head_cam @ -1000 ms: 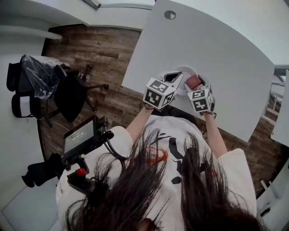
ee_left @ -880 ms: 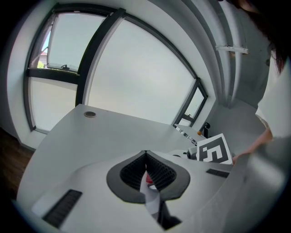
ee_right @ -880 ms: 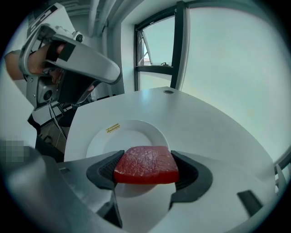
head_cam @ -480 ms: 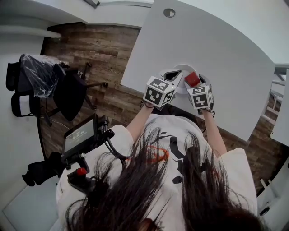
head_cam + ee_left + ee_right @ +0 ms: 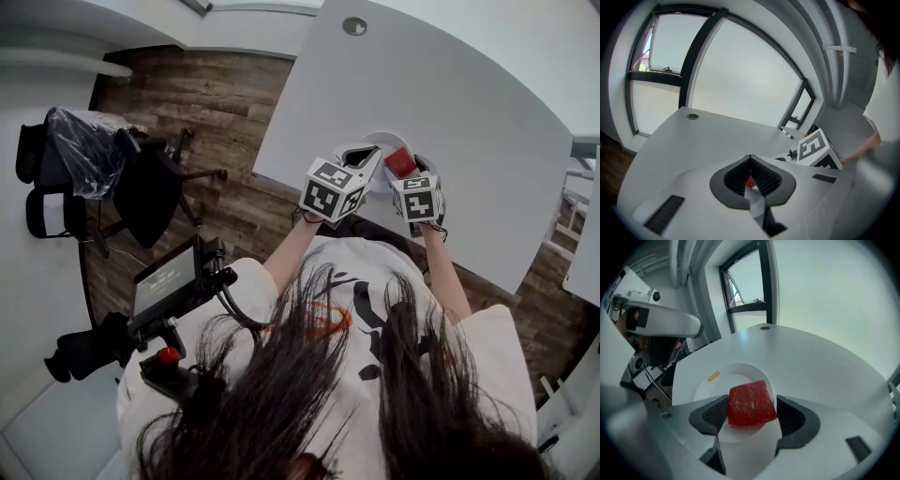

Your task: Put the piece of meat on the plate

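Note:
A red slab of meat (image 5: 751,403) sits between the jaws of my right gripper (image 5: 753,414), which is shut on it and holds it just above the white plate (image 5: 712,386). From the head view the meat (image 5: 400,161) hangs over the near right part of the plate (image 5: 383,142), which rests near the table's front edge. My left gripper (image 5: 750,160) is shut with nothing in it and hovers by the plate's left rim, its tips (image 5: 360,156) close to the right gripper (image 5: 405,171).
The white table (image 5: 450,103) stretches away beyond the plate, with a round cable grommet (image 5: 353,26) at its far side. A small yellow label (image 5: 712,376) lies on the plate. Office chairs (image 5: 103,173) stand on the wooden floor to the left.
My right gripper has carried the meat a little forward, further over the plate. The left gripper has barely moved.

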### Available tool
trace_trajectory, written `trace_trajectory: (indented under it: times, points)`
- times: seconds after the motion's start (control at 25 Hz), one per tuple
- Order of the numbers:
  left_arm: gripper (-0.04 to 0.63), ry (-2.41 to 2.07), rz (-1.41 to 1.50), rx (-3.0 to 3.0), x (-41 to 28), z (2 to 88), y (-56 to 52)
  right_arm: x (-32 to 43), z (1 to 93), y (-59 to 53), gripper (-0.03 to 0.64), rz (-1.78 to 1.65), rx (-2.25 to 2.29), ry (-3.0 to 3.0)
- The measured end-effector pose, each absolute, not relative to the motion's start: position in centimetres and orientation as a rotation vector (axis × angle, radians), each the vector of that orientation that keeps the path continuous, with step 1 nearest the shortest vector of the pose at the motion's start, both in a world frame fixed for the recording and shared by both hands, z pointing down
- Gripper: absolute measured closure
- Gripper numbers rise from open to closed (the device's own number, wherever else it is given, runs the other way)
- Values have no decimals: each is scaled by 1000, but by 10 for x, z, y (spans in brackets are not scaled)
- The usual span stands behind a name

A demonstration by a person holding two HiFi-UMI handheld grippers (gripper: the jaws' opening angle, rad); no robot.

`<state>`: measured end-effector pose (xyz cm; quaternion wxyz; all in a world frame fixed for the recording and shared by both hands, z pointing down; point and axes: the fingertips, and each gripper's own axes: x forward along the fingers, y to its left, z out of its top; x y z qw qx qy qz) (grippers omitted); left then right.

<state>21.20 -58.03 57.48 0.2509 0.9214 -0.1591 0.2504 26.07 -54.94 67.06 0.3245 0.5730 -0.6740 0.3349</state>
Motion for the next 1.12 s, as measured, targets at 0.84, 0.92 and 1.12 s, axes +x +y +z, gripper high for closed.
trace_trajectory:
  times: [0.84,0.92,1.12]
  points:
    - [591,-662,569,2545,199,523,-480,260,549,-480,411,1107,1841,-2168]
    - [591,-696,568,2529,191,524,-478,252,547,-484,411,1119,1813,-2202]
    - [591,-760,585,2475,169,537,-479,238,548,-494,522,1157,1812,-2228]
